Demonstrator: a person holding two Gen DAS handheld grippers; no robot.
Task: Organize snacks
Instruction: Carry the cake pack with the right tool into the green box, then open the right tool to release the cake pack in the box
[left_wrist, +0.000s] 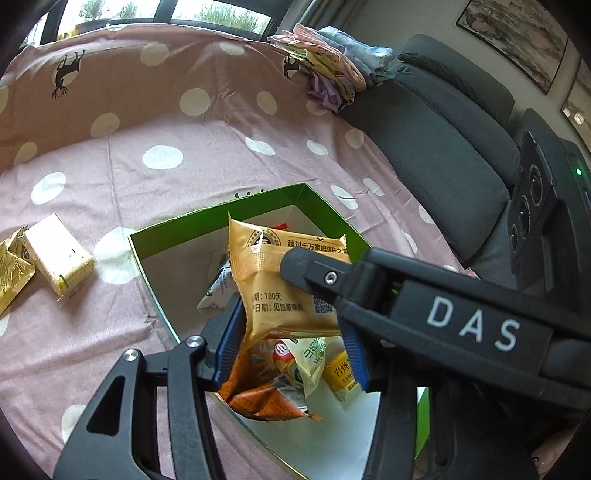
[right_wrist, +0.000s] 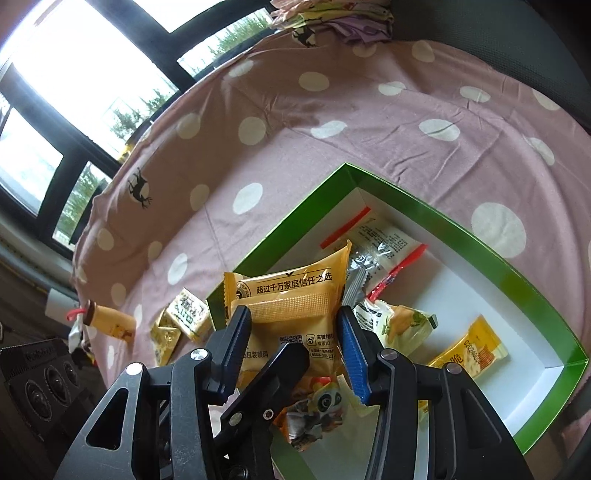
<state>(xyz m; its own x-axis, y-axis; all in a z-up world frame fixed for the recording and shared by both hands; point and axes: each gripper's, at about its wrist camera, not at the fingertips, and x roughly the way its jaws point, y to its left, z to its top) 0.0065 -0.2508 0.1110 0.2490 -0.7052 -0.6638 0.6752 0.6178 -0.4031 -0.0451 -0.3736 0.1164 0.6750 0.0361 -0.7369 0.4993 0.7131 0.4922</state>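
Both my left tongs (left_wrist: 291, 338) and right tongs (right_wrist: 295, 343) clamp one orange snack packet (left_wrist: 284, 280) over the green box (left_wrist: 166, 236).

Left tongs (left_wrist: 291, 343) and right tongs (right_wrist: 295, 350) angled downward, crossing, jaws partly spread

My right gripper (left_wrist: 295, 273) crosses the left wrist view and covers the near corner of the green box (left_wrist: 218, 218). The tan snack packet (left_wrist: 280, 280) hides several wrappers beneath it, so their print cannot be read. In the right wrist view, my left gripper's finger (right_wrist: 273, 373) blocks the packet's lower edge, and I cannot tell which pads press on it. The gold packets (left_wrist: 11, 273) are cut off at the left edge.
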